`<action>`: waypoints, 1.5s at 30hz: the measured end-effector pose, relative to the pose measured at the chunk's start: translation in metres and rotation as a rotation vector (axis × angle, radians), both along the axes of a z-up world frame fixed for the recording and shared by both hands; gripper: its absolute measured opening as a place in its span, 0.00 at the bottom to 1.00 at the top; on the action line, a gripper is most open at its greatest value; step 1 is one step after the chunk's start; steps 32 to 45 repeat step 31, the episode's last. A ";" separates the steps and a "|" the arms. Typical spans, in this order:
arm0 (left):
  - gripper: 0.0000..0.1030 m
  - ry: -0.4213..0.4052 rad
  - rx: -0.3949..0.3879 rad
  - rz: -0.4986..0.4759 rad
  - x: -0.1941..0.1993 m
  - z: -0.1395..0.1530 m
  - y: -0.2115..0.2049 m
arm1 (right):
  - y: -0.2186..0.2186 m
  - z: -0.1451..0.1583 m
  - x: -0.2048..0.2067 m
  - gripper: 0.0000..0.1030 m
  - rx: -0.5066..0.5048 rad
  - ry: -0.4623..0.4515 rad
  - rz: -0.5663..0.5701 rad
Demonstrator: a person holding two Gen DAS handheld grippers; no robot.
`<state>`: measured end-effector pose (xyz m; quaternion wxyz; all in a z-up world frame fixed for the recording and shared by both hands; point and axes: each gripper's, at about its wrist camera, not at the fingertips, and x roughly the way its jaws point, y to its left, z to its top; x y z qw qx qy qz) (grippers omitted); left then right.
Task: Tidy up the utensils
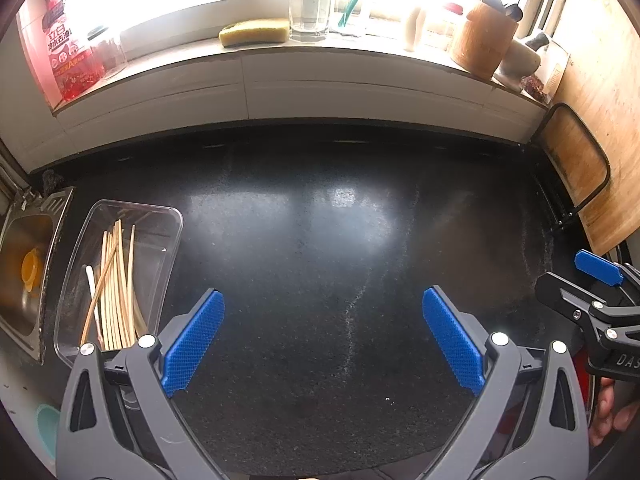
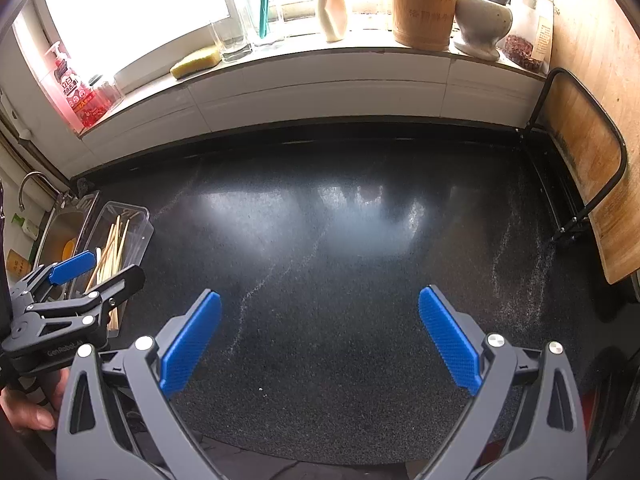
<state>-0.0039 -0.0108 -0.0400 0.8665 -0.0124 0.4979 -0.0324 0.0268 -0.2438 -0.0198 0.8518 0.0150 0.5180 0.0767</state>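
Several pale wooden chopsticks (image 1: 116, 284) and one white utensil (image 1: 93, 292) lay lengthwise in a clear plastic tray (image 1: 168, 248) on the black counter (image 1: 320, 240), just beside the sink (image 1: 24, 272). From the left gripper (image 1: 324, 340) the tray sat at 10 o'clock, near its left finger, apart from it. From the right gripper (image 2: 320, 344) it lay farther off, at 10 o'clock, partly behind the left gripper. Both grippers hovered over bare counter, jaws spread wide, holding nothing. The right gripper showed at 3 o'clock in the left view.
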 end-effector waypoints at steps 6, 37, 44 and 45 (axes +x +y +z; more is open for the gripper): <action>0.94 0.003 0.008 -0.001 0.001 -0.001 -0.002 | -0.001 -0.001 0.002 0.93 -0.004 0.004 0.002; 0.94 -0.001 0.027 -0.009 0.002 -0.004 -0.009 | -0.009 -0.004 0.005 0.93 -0.007 0.010 -0.011; 0.94 -0.001 0.027 -0.009 0.002 -0.004 -0.009 | -0.009 -0.004 0.005 0.93 -0.007 0.010 -0.011; 0.94 -0.001 0.027 -0.009 0.002 -0.004 -0.009 | -0.009 -0.004 0.005 0.93 -0.007 0.010 -0.011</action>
